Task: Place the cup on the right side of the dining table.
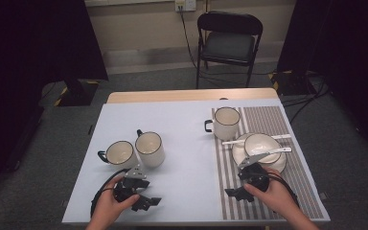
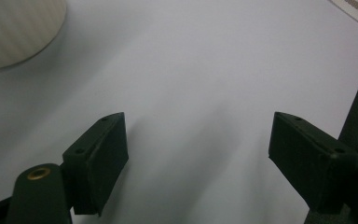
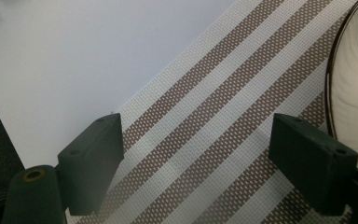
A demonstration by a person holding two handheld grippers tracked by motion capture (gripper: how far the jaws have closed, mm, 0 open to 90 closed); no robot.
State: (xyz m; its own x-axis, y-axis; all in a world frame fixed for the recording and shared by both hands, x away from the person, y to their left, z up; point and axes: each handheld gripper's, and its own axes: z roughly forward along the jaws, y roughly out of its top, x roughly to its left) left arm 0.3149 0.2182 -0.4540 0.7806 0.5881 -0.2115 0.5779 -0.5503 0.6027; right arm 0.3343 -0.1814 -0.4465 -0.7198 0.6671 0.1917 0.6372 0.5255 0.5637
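At lower left my left hand-held gripper point(image 1: 146, 200) sits spread and empty below 2 mugs point(image 1: 134, 151). At lower right my right hand-held gripper point(image 1: 237, 191), also spread, nears the bowl point(image 1: 262, 145); I could clip its spoon point(image 1: 268, 152).

Your two black handheld grippers

Your left gripper point(image 1: 148, 201) and right gripper point(image 1: 234, 192) are showing blocky matte-black jaws with small screws, a brass-ringed hole beside the left finger, black cables looping behind.
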